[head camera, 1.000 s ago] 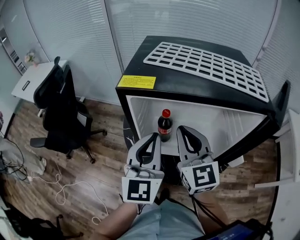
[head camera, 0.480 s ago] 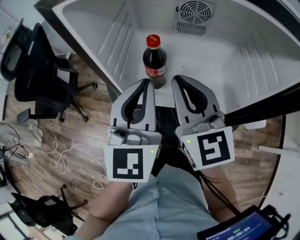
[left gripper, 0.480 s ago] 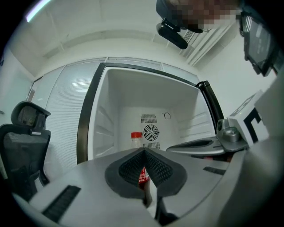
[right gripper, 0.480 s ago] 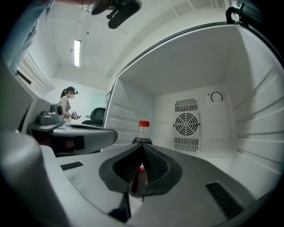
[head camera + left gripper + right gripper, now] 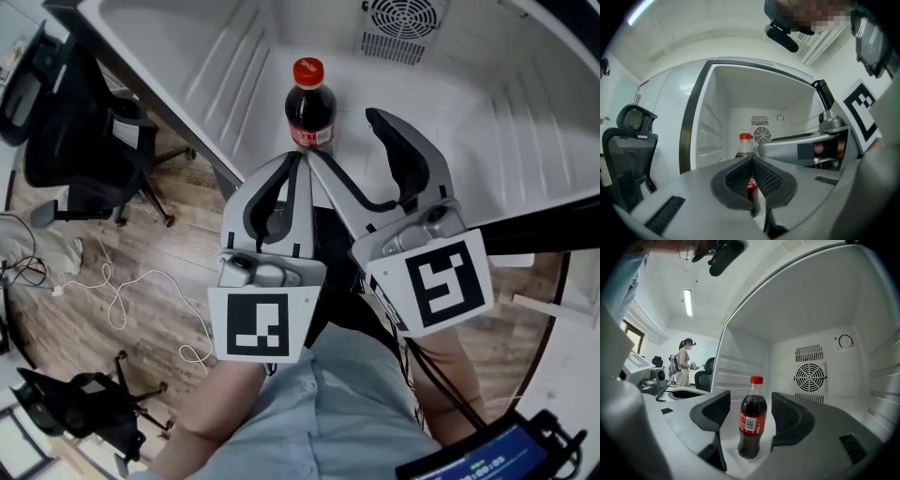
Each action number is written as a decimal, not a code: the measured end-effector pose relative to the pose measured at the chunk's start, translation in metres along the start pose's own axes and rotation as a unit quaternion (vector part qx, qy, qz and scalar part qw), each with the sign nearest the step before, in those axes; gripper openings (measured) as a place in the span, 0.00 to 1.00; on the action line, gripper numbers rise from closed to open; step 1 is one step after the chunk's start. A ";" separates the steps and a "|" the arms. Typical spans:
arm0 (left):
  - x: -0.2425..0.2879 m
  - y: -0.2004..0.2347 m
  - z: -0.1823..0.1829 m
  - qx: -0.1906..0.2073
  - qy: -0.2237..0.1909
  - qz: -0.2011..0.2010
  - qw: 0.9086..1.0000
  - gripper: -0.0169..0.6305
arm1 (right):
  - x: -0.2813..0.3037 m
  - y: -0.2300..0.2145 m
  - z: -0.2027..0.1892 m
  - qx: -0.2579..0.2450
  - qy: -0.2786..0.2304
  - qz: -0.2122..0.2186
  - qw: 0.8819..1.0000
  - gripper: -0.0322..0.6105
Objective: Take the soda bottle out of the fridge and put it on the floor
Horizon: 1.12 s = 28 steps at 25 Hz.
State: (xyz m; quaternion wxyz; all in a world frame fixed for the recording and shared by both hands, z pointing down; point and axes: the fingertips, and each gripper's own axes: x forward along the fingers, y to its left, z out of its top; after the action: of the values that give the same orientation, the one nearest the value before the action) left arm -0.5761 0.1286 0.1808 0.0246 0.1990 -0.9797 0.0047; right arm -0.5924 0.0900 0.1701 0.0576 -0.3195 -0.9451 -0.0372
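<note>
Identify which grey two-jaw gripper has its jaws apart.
The right gripper: its jaws have just been opening, with the red-capped dark soda bottle in their gap, untouched; the left gripper has its jaws together.

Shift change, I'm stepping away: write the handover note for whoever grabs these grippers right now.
Left gripper: shut, empty, beside the right one at the mouth of the fridge.
Right gripper: jaws have just been opening and are now wide; the soda bottle is lined up between them, untouched.
Soda bottle: upright inside the open fridge.
Done: approach.
Left: close on the bottle, lift it out, set it on the floor.
</note>
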 end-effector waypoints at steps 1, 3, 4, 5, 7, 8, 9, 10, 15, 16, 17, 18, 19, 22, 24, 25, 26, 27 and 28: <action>0.001 0.002 -0.002 -0.001 0.001 0.002 1.000 0.04 | 0.005 -0.002 0.001 -0.002 0.000 0.001 1.000 0.50; 0.005 0.007 -0.004 -0.002 0.003 0.006 1.000 0.05 | 0.017 -0.004 0.001 -0.005 0.002 0.008 1.000 0.50; 0.007 0.010 -0.004 -0.004 0.004 0.008 1.000 0.04 | 0.023 -0.005 0.003 -0.006 0.002 0.012 1.000 0.50; 0.010 0.014 -0.004 -0.005 0.005 0.010 1.000 0.05 | 0.031 -0.007 0.005 -0.007 0.002 0.014 1.000 0.50; 0.014 0.020 -0.004 -0.009 0.005 0.014 1.000 0.04 | 0.044 -0.009 0.007 -0.013 0.007 0.021 1.000 0.50; 0.014 0.021 -0.004 -0.011 0.006 0.016 1.000 0.05 | 0.048 -0.009 0.008 -0.016 0.013 0.026 0.999 0.50; 0.013 0.021 -0.004 -0.012 0.007 0.017 1.000 0.04 | 0.051 -0.008 0.008 -0.019 0.017 0.030 0.999 0.50; 0.012 0.020 -0.003 -0.014 0.007 0.017 1.000 0.05 | 0.053 -0.007 0.008 -0.021 0.020 0.032 0.999 0.50; 0.008 0.017 -0.004 -0.014 0.013 0.011 1.000 0.04 | 0.070 -0.007 0.016 -0.032 0.020 0.035 0.999 0.49; 0.009 0.018 -0.004 -0.014 0.014 0.011 1.000 0.05 | 0.074 -0.007 0.016 -0.033 0.020 0.036 0.999 0.49; 0.009 0.019 -0.005 -0.014 0.015 0.010 1.000 0.05 | 0.079 -0.008 0.016 -0.034 0.021 0.037 0.999 0.48; 0.010 0.020 -0.006 -0.014 0.017 0.010 1.000 0.05 | 0.083 -0.008 0.016 -0.035 0.022 0.038 0.998 0.47; 0.010 0.021 -0.007 -0.013 0.019 0.009 1.000 0.05 | 0.086 -0.008 0.016 -0.036 0.023 0.039 0.998 0.46; 0.011 0.024 -0.008 -0.012 0.021 0.008 1.000 0.04 | 0.093 -0.010 0.016 -0.037 0.024 0.041 0.998 0.43; 0.012 0.024 -0.007 -0.010 0.019 0.004 1.000 0.05 | 0.097 -0.009 0.018 -0.040 0.026 0.041 0.998 0.41; 0.012 0.024 -0.007 -0.010 0.019 0.001 1.000 0.04 | 0.099 -0.008 0.018 -0.042 0.027 0.041 0.998 0.40; 0.012 0.023 -0.006 -0.010 0.018 -0.001 1.000 0.05 | 0.101 -0.008 0.019 -0.043 0.029 0.041 0.998 0.40; 0.012 0.022 -0.005 -0.009 0.018 -0.004 1.000 0.05 | 0.103 -0.007 0.019 -0.045 0.030 0.040 0.998 0.39; 0.012 0.020 -0.005 -0.009 0.018 -0.007 1.000 0.04 | 0.105 -0.007 0.019 -0.045 0.031 0.039 0.998 0.39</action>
State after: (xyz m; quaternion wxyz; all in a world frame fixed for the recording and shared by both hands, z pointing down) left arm -0.5947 0.1429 0.1862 0.0445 0.2059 -0.9776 -0.0006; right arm -0.6811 0.1490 0.1645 0.0735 -0.3570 -0.9271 -0.0874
